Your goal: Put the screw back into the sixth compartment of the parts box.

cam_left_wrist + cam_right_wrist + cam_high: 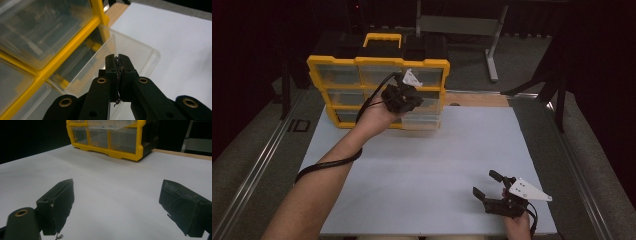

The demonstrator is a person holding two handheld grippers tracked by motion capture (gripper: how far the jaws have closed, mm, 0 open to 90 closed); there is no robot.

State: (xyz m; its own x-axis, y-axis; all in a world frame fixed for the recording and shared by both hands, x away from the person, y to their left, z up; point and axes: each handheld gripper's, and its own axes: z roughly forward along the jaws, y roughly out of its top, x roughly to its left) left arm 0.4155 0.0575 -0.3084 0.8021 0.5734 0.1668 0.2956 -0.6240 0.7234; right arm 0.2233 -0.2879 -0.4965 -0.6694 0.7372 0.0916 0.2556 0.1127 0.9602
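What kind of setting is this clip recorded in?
Probably a lab or workshop recording station: a white table ringed by dark curtains, a yellow parts organizer with clear drawers, and a handheld tool in each hand.

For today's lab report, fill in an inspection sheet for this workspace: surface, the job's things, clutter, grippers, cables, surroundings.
Surface: white table, bare wood strip along its far edge.
Job's things: yellow drawer cabinet at the far left; one clear drawer pulled out, looks empty.
Clutter: nothing seen.
Grippers: left gripper jaws closed on the drawer's front wall; right gripper jaws wide open, holding nothing, low over the near right of the table.
Cables: black cable loops from the left gripper around the forearm.
Surroundings: dark room, grey metal stand behind the table.
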